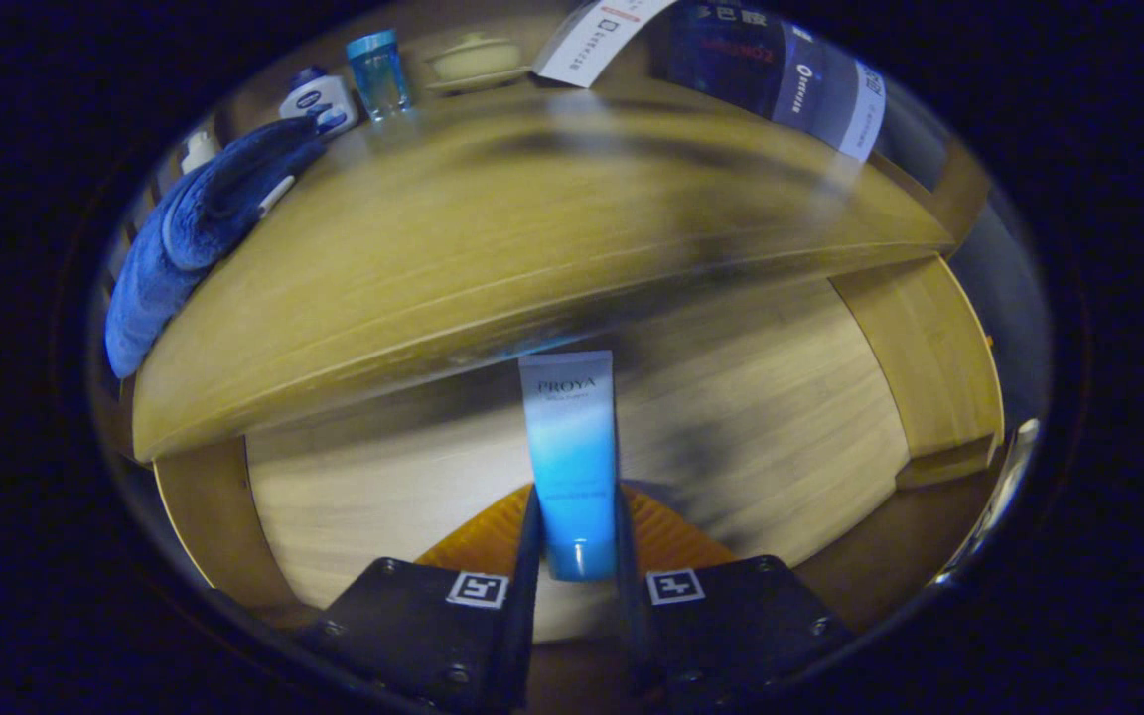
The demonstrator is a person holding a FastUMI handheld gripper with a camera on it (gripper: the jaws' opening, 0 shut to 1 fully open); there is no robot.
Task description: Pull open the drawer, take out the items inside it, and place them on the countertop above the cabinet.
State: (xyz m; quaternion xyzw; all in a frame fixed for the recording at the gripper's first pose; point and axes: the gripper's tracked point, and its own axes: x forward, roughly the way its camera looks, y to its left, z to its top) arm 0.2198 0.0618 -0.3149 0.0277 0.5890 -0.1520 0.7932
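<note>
My claw (577,541) pinches a tube (570,457) between both fingers, near its round bottom end. The tube stands up over the open drawer (751,437), below the desk (493,248). It is white on top and blue lower down.

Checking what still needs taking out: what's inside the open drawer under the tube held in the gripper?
The gripper is shut on the blue tube. Beneath it in the drawer lies an orange ribbed item, partly covered by the tube and fingers; what it is cannot be told.
</note>
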